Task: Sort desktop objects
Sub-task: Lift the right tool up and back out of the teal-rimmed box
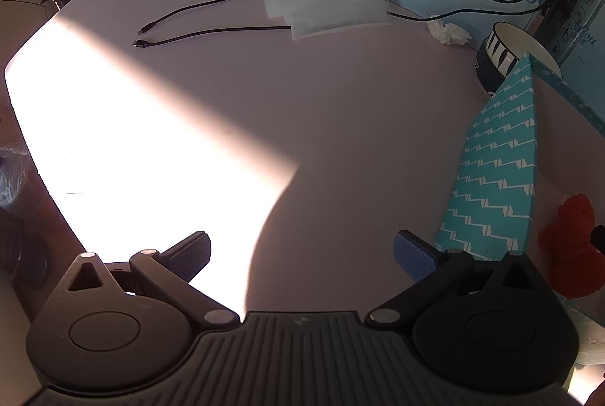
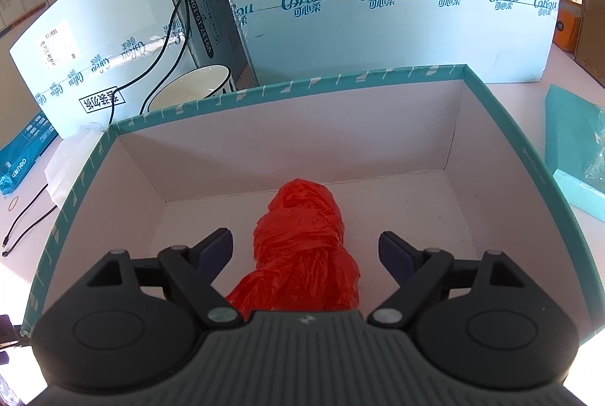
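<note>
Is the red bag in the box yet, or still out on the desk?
In. The red bag lies on the floor of the teal box, walls all round it; the right gripper stands open either side, not pressing it.

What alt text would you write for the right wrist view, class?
A crumpled red plastic bag lies inside a teal-rimmed box, between the open right gripper fingers, which do not touch it. A bowl stands behind the box.

My left gripper (image 1: 301, 256), jaws wide over bare table (image 1: 264, 111), teal patterned box (image 1: 495, 175) just right.
</note>
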`<state>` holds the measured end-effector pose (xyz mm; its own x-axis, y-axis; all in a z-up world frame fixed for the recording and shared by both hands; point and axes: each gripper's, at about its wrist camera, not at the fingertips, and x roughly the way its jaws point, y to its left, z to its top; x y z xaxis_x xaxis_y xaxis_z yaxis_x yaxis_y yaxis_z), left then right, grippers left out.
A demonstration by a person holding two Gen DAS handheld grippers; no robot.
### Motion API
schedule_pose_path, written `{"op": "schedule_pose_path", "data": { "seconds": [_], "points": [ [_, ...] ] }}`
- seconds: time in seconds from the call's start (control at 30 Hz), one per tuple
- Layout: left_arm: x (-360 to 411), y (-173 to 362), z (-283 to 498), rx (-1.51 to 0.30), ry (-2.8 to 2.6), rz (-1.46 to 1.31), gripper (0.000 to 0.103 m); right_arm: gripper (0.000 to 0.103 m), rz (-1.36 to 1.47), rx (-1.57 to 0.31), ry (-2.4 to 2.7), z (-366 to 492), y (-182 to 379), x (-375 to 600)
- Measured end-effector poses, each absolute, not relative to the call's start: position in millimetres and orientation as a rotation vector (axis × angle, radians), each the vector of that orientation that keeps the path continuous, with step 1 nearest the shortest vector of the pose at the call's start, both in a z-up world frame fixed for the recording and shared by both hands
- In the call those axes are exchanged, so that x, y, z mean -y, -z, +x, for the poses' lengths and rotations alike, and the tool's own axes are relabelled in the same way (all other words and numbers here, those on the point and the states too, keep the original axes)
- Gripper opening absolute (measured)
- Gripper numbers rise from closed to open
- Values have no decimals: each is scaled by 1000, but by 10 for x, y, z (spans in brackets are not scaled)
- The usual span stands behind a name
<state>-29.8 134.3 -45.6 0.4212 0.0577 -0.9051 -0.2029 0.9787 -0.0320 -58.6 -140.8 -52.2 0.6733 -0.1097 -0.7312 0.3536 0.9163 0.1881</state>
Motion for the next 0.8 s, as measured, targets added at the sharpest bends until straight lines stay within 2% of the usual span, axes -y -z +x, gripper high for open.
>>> {"op": "schedule_pose_path", "data": {
  "seconds": [0.8],
  "points": [
    [-1264,287,-451,-1010,-121,-178,103,87,355,-655,275,-961,421,1475]
  ]
}}
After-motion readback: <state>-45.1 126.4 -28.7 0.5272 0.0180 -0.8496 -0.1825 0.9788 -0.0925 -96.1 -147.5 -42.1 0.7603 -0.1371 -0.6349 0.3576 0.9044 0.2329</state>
